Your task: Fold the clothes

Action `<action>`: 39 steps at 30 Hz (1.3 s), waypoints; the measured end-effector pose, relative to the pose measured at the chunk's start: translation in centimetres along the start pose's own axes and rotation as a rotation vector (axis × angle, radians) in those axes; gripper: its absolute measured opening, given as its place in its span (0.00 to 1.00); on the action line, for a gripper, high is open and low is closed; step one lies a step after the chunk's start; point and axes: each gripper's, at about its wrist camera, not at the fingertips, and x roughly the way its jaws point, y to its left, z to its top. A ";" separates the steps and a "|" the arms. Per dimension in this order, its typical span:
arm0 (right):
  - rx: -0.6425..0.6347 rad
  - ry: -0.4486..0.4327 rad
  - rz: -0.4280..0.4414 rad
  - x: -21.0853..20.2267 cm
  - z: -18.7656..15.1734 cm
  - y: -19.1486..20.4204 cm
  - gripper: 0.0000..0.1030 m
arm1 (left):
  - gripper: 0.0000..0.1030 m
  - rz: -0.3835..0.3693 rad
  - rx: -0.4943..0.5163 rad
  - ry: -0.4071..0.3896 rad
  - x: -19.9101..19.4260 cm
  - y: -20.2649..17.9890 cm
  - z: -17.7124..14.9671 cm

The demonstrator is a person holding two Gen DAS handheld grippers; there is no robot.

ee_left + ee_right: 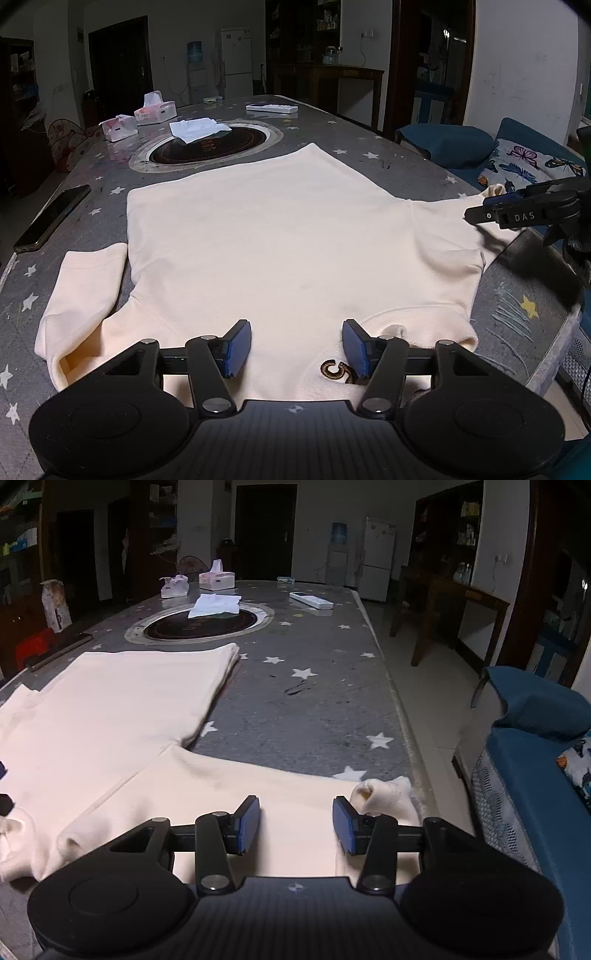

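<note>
One cream sweatshirt [280, 236] is spread flat on the star-patterned table [295, 709], its right sleeve [280, 801] laid to the table edge at 3 o'clock. Bare tabletop is left at 12 o'clock. The left gripper [297, 349] and right gripper [295, 821] are each held about half open over the fabric, nothing clamped. Two tissue boxes [153, 110] are seen.

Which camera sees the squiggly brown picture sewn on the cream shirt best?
The left wrist view. The brown embroidered patch shows near the cream shirt's closest edge, partly hidden behind one blue pad. The right wrist view shows the shirt's sleeve and body, but no patch at all.
</note>
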 end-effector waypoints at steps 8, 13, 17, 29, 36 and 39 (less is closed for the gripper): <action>-0.028 -0.007 -0.086 0.2 -0.1 -0.7 0.47 | 0.59 0.002 -0.001 0.001 0.0 0.3 -0.1; -0.031 -0.009 -0.110 0.3 -0.1 -1.3 0.47 | 0.59 0.002 0.000 0.003 0.1 0.4 0.0; -0.030 -0.012 -0.141 0.2 -0.1 -2.2 0.48 | 0.59 0.004 0.001 0.006 0.1 0.4 0.0; -0.019 -0.003 -0.230 0.4 -0.5 -4.8 0.50 | 0.61 0.007 0.000 0.008 0.0 0.3 0.1; 0.024 -0.001 -0.301 0.1 -0.9 -6.6 0.50 | 0.62 0.009 0.001 0.010 0.0 0.3 0.1; 0.047 -0.020 -0.277 -0.4 -1.1 -6.7 0.50 | 0.62 0.010 0.000 0.010 0.1 0.4 0.1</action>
